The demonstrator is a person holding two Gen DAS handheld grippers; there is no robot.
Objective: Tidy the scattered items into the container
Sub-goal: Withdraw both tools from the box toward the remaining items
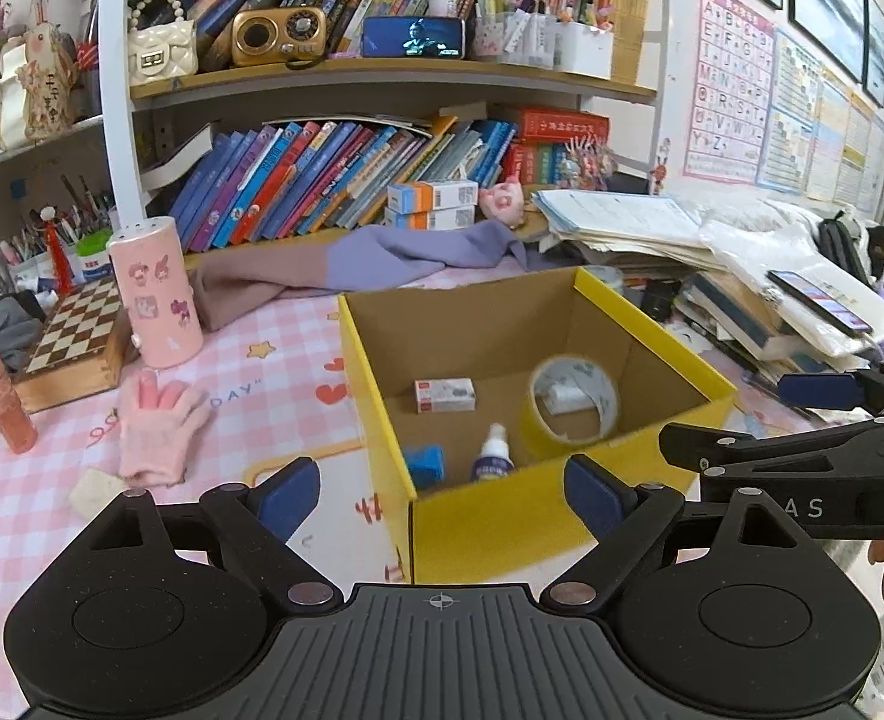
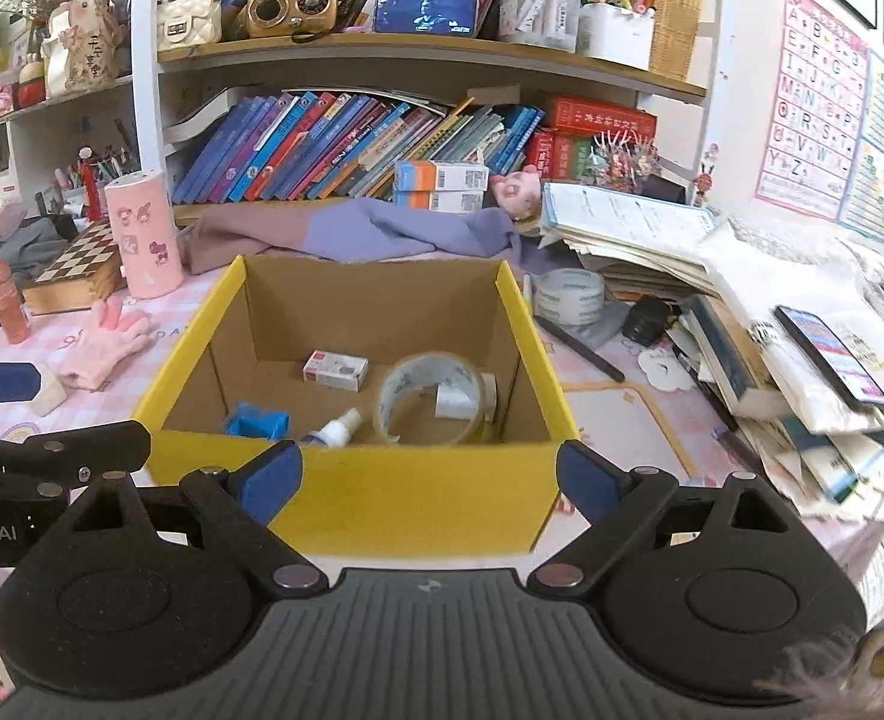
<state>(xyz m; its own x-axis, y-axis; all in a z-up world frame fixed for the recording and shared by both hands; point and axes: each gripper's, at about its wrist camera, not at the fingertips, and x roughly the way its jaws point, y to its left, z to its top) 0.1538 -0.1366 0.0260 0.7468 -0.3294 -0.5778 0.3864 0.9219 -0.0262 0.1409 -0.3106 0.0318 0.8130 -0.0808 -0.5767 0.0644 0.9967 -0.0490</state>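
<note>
A yellow cardboard box [image 1: 502, 516] [image 2: 418, 498] stands open on the pink checked tablecloth. Inside lie a roll of clear tape [image 1: 574, 399] [image 2: 433, 399], blurred as if in motion, a small white and red carton [image 1: 445, 395] [image 2: 335, 370], a blue block [image 1: 425, 463] [image 2: 257, 422] and a small white bottle [image 1: 493, 453] [image 2: 337, 429]. My left gripper [image 1: 442, 489] is open and empty before the box's left corner. My right gripper [image 2: 430, 474] is open and empty at the box's near wall. A pink glove [image 1: 160, 426] [image 2: 103, 345] and a pale eraser [image 1: 95, 489] [image 2: 49, 393] lie left of the box.
A chessboard box [image 1: 76, 339], a pink cylinder [image 1: 154, 294] and an orange bottle [image 1: 4, 399] stand at the left. A purple cloth [image 2: 370, 234] lies behind the box. Another tape roll [image 2: 568, 297], a black pen [image 2: 580, 348], stacked books and a phone [image 2: 832, 354] crowd the right.
</note>
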